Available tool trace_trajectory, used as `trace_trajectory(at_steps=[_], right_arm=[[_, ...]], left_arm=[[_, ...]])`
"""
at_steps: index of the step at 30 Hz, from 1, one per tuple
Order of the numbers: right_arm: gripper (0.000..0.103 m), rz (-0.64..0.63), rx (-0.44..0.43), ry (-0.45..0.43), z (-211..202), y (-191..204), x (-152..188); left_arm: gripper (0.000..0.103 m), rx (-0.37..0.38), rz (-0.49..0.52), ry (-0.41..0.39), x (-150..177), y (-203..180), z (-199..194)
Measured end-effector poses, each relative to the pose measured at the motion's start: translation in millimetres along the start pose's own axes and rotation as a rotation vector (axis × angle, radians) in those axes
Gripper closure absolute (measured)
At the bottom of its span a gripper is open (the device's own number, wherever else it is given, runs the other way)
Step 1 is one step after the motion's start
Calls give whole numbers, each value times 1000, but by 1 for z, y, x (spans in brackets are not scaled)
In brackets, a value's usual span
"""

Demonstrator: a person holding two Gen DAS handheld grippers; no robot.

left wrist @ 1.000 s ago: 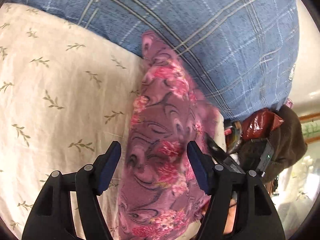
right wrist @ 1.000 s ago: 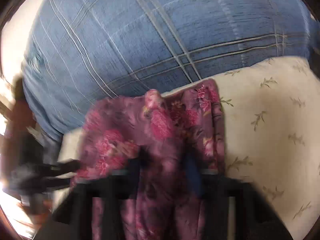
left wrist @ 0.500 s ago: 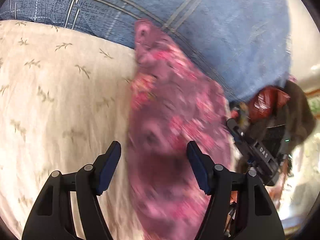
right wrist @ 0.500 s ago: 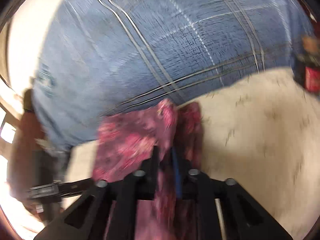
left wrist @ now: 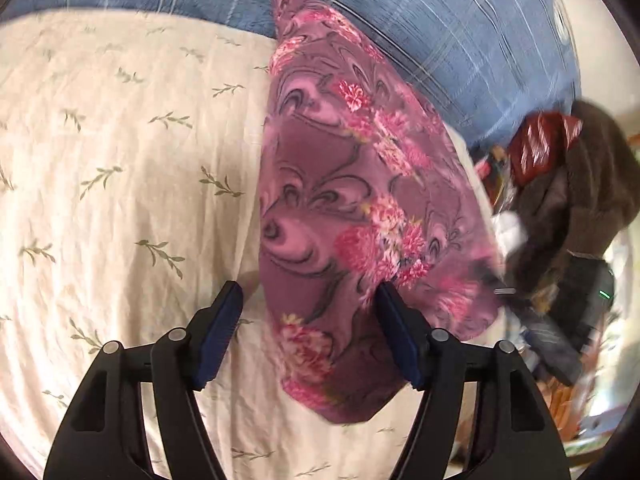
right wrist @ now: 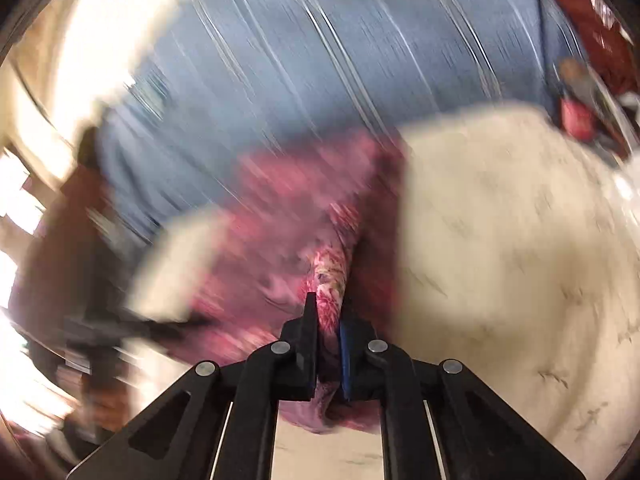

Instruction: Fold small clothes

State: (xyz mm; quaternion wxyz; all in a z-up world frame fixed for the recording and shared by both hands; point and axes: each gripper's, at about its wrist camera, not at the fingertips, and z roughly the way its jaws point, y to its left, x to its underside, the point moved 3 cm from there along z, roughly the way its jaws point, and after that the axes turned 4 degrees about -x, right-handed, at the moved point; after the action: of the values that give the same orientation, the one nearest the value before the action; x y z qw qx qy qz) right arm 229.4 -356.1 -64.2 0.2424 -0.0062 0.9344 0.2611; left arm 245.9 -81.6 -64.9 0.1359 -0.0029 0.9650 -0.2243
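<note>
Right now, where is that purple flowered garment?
The purple flowered garment lies on the cream leaf-print sheet, against the blue plaid blanket, pinched by the right tool.

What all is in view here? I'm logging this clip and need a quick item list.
floral garment: one, purple-pink, lying on the cream sheet, far end on the blue blanket
cream sheet: one, leaf-printed, under the garment
blue blanket: one, plaid, beyond the sheet
brown clutter pile: one, dark brown and red, far right
left gripper: one, black, open over the garment's near end
right gripper: one, black, shut on the garment
</note>
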Motion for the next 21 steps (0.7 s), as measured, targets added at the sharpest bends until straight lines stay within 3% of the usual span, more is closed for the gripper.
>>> trace_trajectory(at_steps=[1, 2, 3, 4, 6, 8, 10, 11, 12, 13, 14, 15, 16, 18, 21], right_arm=[[95, -12, 25, 49, 10, -3, 9], [93, -10, 27, -1, -1, -3, 9], [83, 10, 33, -26, -12, -1, 6], [84, 15, 17, -63, -23, 3, 2], [84, -23, -78, -170, -50, 19, -2], [84, -51, -140, -202, -54, 34, -3], [86, -69, -130, -149, -35, 37, 8], [87, -78, -75, -90, -14, 32, 15], [88, -76, -15, -20, 5, 23, 23], [92, -64, -10, 1, 16, 11, 37], [93, -46, -43, -60, 7, 8, 37], [89, -15, -61, -39, 3, 6, 35], [89, 17, -77, -11, 1, 4, 30], [85, 29, -114, -91, -17, 7, 13], [76, 46, -155, -220, -33, 7, -26]], left_arm=[[39, -24, 17, 17, 2, -4, -5], [41, -13, 16, 13, 4, -5, -11], [41, 21, 12, -19, 7, -9, -24], [41, 37, 14, -45, 8, -15, -31], [40, 57, 22, -106, 14, -18, -50], [39, 53, 38, -113, 19, -27, -45], [39, 0, 40, -51, 23, -25, -15], [42, -21, 37, -8, 27, -17, -1], [42, -26, 48, -19, 30, -15, 6], [42, -35, 87, -63, 32, -19, -1], [42, -64, 133, -64, 34, -25, -6], [43, -66, 149, -49, 36, -27, -9], [45, -9, 150, -33, 37, -29, -18], [45, 81, 135, -76, 32, -30, -43], [42, 120, 103, -154, -1, -36, -66]])
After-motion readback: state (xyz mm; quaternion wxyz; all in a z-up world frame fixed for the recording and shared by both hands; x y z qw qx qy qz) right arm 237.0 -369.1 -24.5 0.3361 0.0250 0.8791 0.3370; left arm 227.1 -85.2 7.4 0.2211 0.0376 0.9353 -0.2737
